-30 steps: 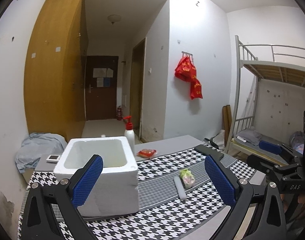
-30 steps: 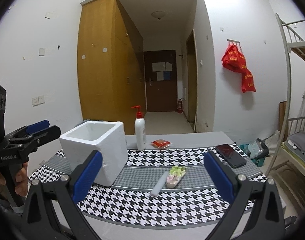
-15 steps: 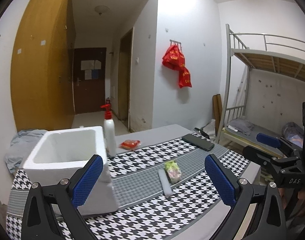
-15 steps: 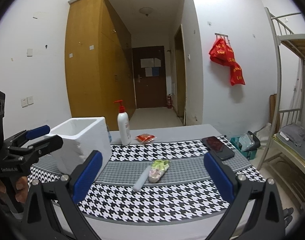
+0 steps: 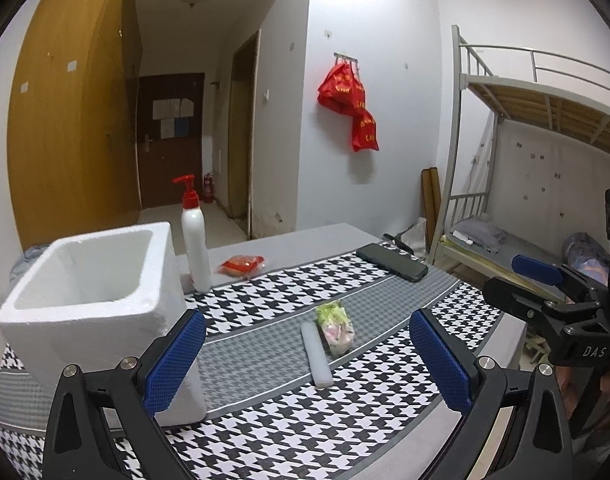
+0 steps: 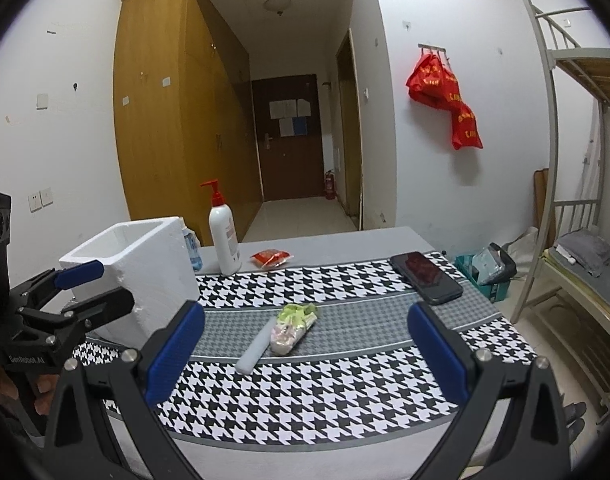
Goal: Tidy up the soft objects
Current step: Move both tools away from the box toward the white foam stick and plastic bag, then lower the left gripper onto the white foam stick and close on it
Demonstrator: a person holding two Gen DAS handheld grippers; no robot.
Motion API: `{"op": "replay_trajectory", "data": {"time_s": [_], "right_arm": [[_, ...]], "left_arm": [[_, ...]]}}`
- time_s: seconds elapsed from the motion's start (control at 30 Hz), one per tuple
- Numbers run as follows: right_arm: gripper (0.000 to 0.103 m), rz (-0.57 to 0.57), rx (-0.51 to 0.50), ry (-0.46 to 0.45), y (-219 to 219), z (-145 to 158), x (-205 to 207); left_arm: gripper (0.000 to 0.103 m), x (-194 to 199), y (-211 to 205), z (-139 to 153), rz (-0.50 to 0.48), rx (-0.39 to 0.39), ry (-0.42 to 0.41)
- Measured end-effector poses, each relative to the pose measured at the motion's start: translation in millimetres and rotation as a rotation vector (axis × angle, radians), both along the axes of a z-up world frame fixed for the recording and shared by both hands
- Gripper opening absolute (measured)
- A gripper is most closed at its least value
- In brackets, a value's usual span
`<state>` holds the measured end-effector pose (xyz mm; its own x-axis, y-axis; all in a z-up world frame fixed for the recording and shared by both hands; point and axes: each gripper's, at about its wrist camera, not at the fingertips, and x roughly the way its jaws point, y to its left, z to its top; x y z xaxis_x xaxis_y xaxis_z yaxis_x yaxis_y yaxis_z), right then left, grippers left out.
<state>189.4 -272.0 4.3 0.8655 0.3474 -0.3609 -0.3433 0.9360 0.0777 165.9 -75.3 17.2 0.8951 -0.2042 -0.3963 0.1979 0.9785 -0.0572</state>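
A white foam box [image 5: 85, 292] stands open-topped at the left of the houndstooth-cloth table [image 5: 265, 412]; it also shows in the right wrist view [image 6: 145, 264]. A white foam stick [image 5: 316, 354] [image 6: 256, 346] lies mid-table, touching a soft green-and-pink packet [image 5: 336, 326] [image 6: 292, 328]. A small red packet [image 5: 241, 265] [image 6: 271, 258] lies further back. My left gripper [image 5: 305, 360] is open and empty, above the table's near edge. My right gripper [image 6: 305, 352] is open and empty, facing the stick and packet.
A white pump bottle [image 5: 195, 240] with a red top stands behind the box. A black phone [image 5: 392, 267] lies at the table's right. A small blue-labelled bottle [image 6: 191, 246] hides behind the box. A bunk bed [image 5: 545, 128] stands to the right.
Both grippers have swung so the box sits further left in view and the stick and packet sit nearer the centre. Both stay open and empty.
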Motion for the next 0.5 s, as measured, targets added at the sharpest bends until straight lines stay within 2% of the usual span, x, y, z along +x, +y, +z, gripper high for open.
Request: {"op": "replay_trajectory", "data": {"time_s": [0.5], "right_arm": [[0.102,0.020,-0.025,0.094,-6.0,-21.3,42.8]], "left_arm": [[0.102,32.1,-15.2,-31.6,-0.017,0.014,0.118]]}}
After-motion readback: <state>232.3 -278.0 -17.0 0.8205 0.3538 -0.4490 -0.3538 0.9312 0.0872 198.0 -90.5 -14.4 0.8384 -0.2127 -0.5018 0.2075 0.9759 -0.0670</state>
